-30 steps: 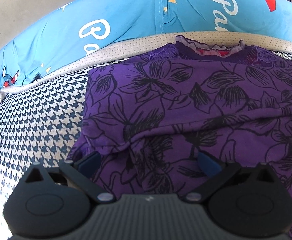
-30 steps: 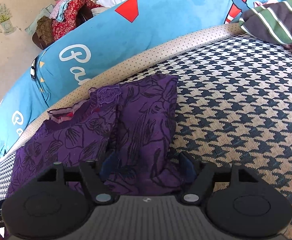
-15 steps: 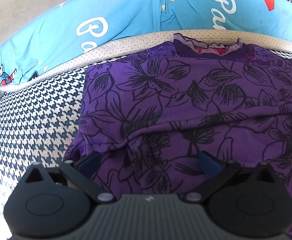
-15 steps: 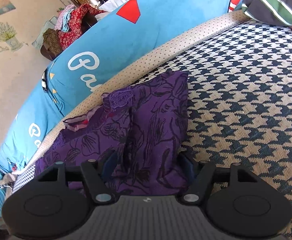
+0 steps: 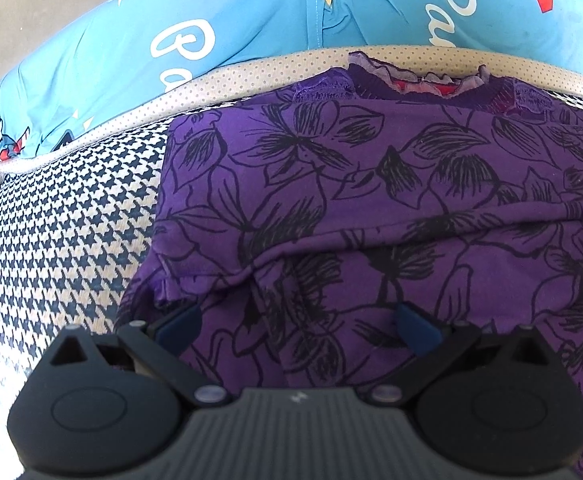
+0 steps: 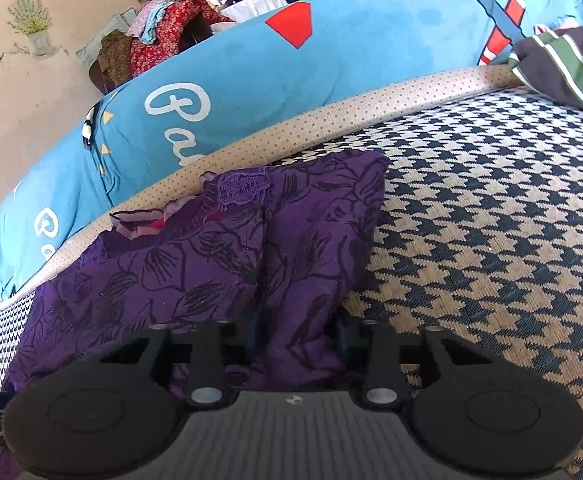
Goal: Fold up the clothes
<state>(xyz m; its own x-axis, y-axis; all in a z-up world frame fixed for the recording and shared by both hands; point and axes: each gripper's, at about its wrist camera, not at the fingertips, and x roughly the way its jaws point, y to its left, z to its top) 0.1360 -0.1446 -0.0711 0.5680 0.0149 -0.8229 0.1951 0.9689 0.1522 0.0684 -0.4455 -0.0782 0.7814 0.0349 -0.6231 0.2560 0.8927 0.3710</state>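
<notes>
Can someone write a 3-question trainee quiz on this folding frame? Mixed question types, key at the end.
1. True or false: the purple floral top lies on the houndstooth mat.
2. Multiple choice: what lies between the fingers of the right claw? A) a bunched fold of the purple top B) the striped garment C) nothing
3. Short answer: how does the left claw stand relative to the cloth?

Key
1. True.
2. A. The right claw's jaws are closing with that fold between them.
3. Jaws spread wide, one blue pad near the top's edge, the other farther in, with flat fabric between them and none of it pinched.
</notes>
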